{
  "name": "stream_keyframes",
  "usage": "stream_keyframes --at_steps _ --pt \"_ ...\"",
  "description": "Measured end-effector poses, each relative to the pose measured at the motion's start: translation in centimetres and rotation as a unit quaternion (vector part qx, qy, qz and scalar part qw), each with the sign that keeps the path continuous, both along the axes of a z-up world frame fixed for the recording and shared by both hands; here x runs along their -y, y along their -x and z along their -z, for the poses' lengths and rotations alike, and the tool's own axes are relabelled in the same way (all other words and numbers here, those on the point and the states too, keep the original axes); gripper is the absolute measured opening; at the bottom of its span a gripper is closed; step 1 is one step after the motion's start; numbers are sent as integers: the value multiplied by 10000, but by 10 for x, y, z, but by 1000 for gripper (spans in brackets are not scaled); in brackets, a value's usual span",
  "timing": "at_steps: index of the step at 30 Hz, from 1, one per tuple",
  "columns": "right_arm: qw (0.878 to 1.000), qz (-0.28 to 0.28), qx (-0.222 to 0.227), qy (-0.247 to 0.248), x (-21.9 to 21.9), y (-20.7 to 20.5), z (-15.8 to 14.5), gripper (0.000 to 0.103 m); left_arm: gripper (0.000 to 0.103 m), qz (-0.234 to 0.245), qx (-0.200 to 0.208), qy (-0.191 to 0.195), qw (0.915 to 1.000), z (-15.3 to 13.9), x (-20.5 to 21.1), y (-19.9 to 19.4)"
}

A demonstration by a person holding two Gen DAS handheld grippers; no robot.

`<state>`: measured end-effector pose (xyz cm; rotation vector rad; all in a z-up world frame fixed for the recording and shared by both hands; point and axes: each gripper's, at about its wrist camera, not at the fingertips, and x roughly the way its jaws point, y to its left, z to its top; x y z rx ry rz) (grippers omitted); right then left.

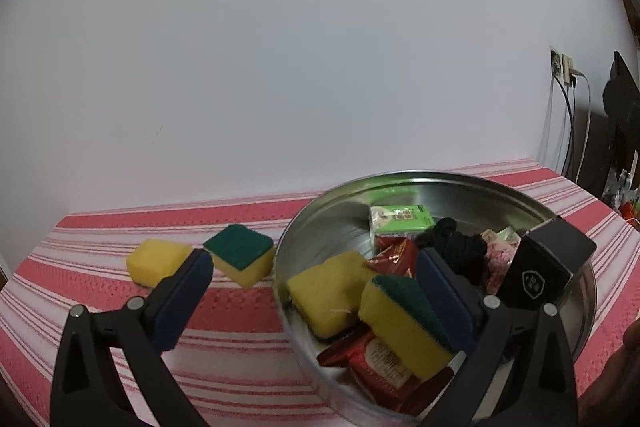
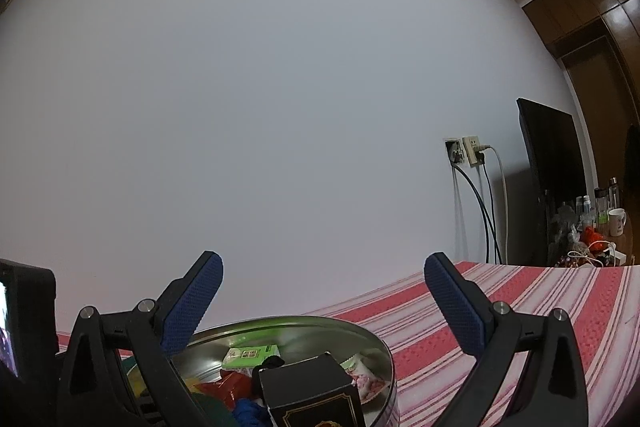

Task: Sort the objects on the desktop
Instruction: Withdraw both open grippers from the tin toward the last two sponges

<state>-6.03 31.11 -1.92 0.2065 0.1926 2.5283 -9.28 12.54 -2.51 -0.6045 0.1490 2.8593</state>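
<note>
Both hand-held grippers, left (image 1: 314, 281) and right (image 2: 323, 289), hang wide apart, empty, above the metal bowl (image 1: 460, 183)

Four sponges (image 1: 240, 254), one metal bowl (image 1: 304, 227), one black box (image 1: 544, 267), two open hand-held grippers (image 1: 314, 279).

This looks like a home living room: a table under a red-and-white striped cloth (image 2: 520, 307) stands against a plain white wall (image 2: 280, 107), with wall sockets (image 2: 466, 151) and trailing cables, a dark flat screen (image 2: 554, 163), wood-panelled cabinets (image 2: 592, 39), and a side surface cluttered with bottles and a mug (image 2: 616, 221)
</note>
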Motion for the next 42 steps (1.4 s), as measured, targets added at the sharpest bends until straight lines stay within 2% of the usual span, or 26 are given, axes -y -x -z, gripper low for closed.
stream_keyframes --at_steps 5,20,32,42 --pt "9997 -176 70 128 6 -2 1 102 102 -78 1 -7 10000 1 10 -5" --pt "9965 -789 208 -206 62 -2 -1 102 102 -430 32 10 9991 3 65 -6" --pt "9864 -1568 465 -166 112 18 3 102 101 -767 281 -4 9967 8 119 16" --pt "9700 -2318 735 -71 146 33 8 102 101 -1108 849 -207 9900 19 163 50"
